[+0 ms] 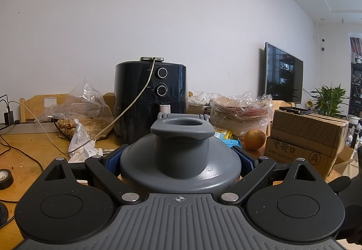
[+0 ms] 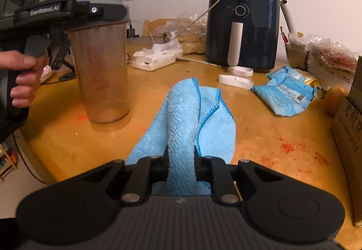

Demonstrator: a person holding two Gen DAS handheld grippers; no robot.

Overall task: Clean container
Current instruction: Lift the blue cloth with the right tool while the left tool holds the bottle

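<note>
Now one shaker bottle [image 2: 101, 73], one blue cloth [image 2: 187, 123], two grippers clamped.

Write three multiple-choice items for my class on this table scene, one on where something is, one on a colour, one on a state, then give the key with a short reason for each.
1. Where does the shaker bottle stand?
A. On the wooden table, left of the cloth
B. On top of the air fryer
C. Inside the cardboard box

2. What colour is the cloth in the right gripper?
A. Red
B. Light blue
C. White

3. What state is the bottle's grey lid in?
A. Lying on the table beside the bottle
B. Missing
C. On the bottle, clamped by the left gripper

Key:
1 A: the right wrist view shows its base on the table, left of the cloth.
2 B: the terry fabric between the jaws is light blue.
3 C: the left wrist view shows the jaws closed on both sides of the lid.
</note>
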